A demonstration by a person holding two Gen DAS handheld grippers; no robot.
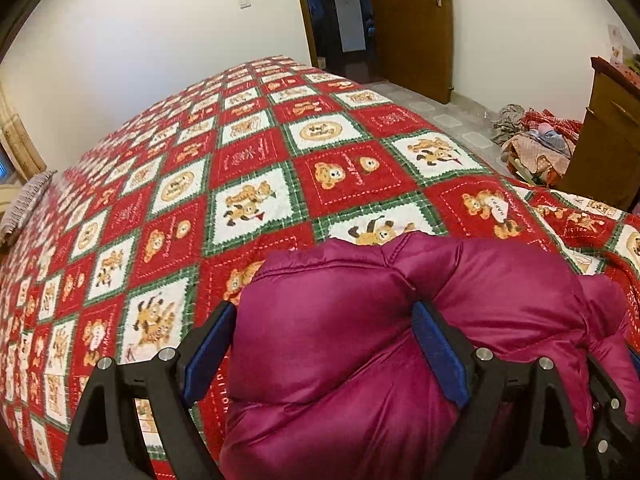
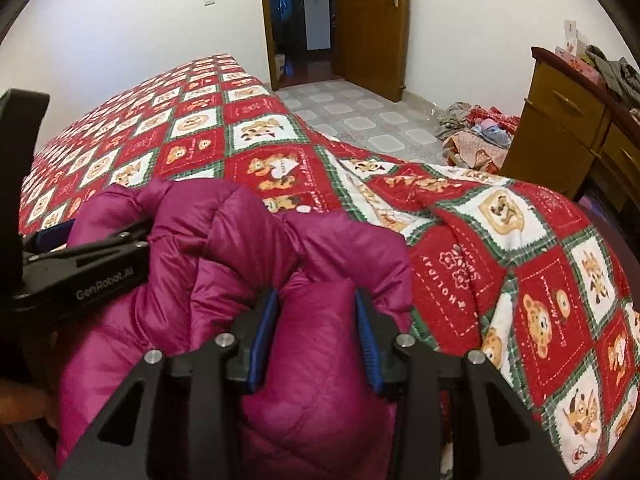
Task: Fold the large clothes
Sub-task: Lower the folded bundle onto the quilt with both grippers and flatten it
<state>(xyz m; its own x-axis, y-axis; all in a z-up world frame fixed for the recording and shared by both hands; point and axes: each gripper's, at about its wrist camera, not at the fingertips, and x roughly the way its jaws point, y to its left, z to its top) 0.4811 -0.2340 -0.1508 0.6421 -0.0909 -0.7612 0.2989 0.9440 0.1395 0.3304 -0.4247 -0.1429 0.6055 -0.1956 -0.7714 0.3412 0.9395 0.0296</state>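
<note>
A magenta puffy down jacket is bunched up at the near edge of the bed. My left gripper has its blue-padded jaws set wide around a thick puff of the jacket, pressing into it. In the right wrist view the same jacket fills the lower middle. My right gripper is shut on a fold of it, the fabric bulging between the pads. The left gripper's black body shows at the left, next to the jacket.
The bed carries a red, white and green bear-pattern quilt. A wooden dresser stands at the right, with a heap of clothes on the tiled floor. An open wooden door is at the back.
</note>
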